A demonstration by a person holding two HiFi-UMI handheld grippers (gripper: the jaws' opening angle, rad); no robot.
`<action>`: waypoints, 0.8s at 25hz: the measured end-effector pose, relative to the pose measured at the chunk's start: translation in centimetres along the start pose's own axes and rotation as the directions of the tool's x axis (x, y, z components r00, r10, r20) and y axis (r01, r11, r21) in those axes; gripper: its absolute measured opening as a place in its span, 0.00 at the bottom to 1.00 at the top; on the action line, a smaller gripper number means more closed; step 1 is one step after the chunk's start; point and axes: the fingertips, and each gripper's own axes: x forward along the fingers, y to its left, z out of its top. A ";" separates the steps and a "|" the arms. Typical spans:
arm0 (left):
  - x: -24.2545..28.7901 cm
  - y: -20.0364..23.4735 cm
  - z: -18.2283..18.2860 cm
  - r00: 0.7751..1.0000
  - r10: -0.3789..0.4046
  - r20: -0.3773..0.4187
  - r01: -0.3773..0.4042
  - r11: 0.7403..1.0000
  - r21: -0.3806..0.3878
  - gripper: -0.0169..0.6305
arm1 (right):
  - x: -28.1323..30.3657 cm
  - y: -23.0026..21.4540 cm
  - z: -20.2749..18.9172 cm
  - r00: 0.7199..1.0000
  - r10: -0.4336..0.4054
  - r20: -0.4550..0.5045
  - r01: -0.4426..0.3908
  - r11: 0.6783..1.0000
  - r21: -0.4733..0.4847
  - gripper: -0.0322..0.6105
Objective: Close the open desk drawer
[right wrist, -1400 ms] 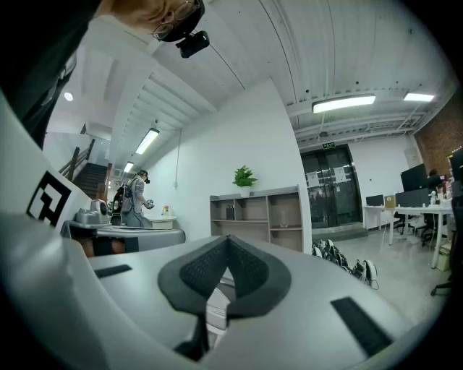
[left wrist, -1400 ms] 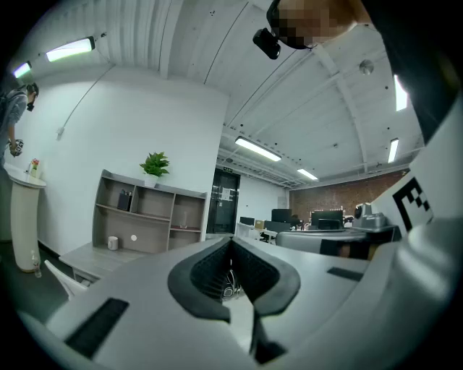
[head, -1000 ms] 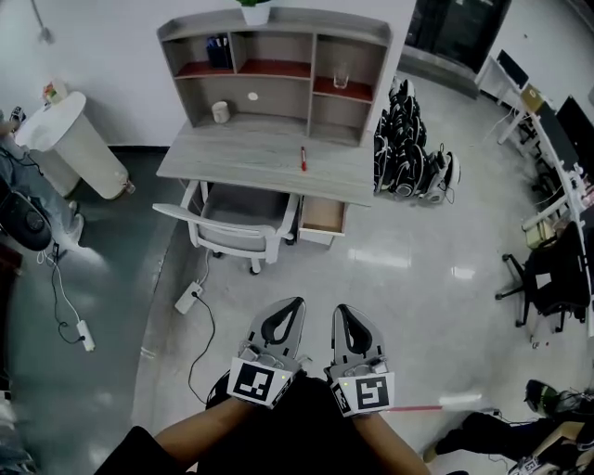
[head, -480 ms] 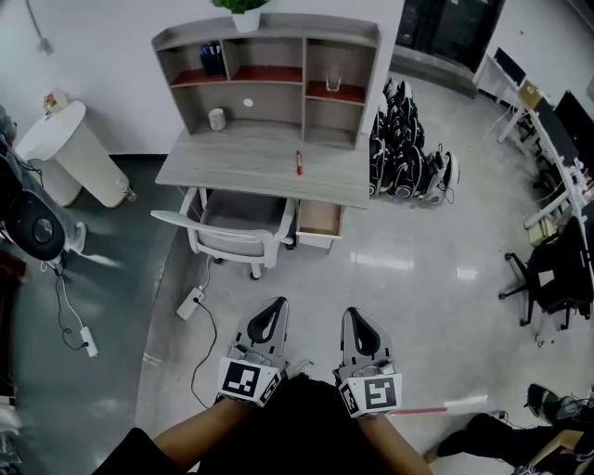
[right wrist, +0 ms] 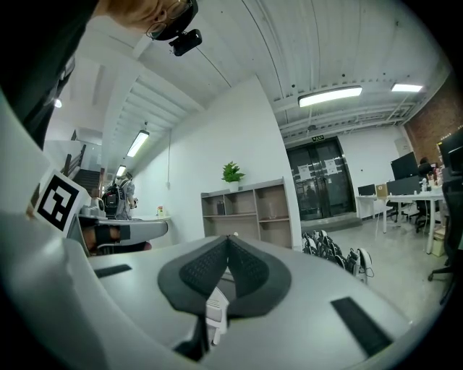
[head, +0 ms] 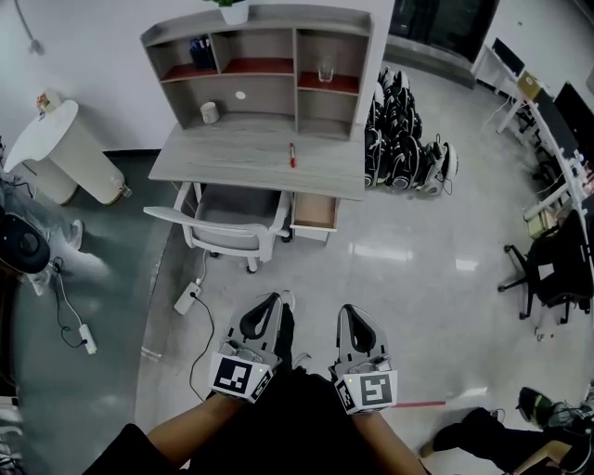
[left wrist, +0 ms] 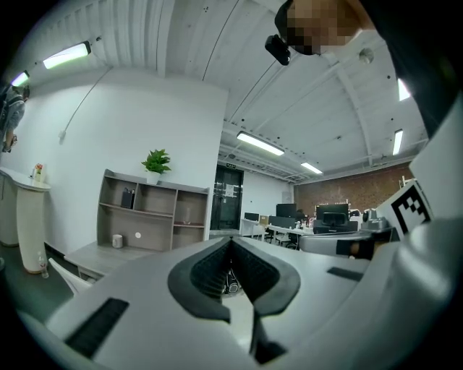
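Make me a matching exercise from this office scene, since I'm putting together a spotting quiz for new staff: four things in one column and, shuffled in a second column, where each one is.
Things
1. red pen
2. drawer
3. potted plant
4. power strip

Places
A. on the floor, with a cord running from it
B. on top of the shelf unit
C. lying on the desk top
D. pulled out under the desk's right end

Pairs: 1-C, 2-D, 3-B, 4-A
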 end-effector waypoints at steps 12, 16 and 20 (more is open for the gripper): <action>6.0 3.3 -1.0 1.000 -0.017 -0.011 0.017 1.000 -0.025 0.05 | 5.1 -2.2 -1.0 0.998 -0.030 -0.047 0.030 0.999 -0.018 0.07; 8.7 5.1 -1.4 1.000 -0.011 -0.025 0.010 0.999 -0.044 0.05 | 8.6 -2.7 -1.3 0.997 -0.016 -0.074 0.014 0.999 -0.029 0.07; 12.1 7.7 -1.8 1.000 0.002 -0.031 -0.004 0.998 -0.059 0.05 | 12.7 -3.4 -1.4 0.996 0.005 -0.085 -0.007 1.000 -0.020 0.07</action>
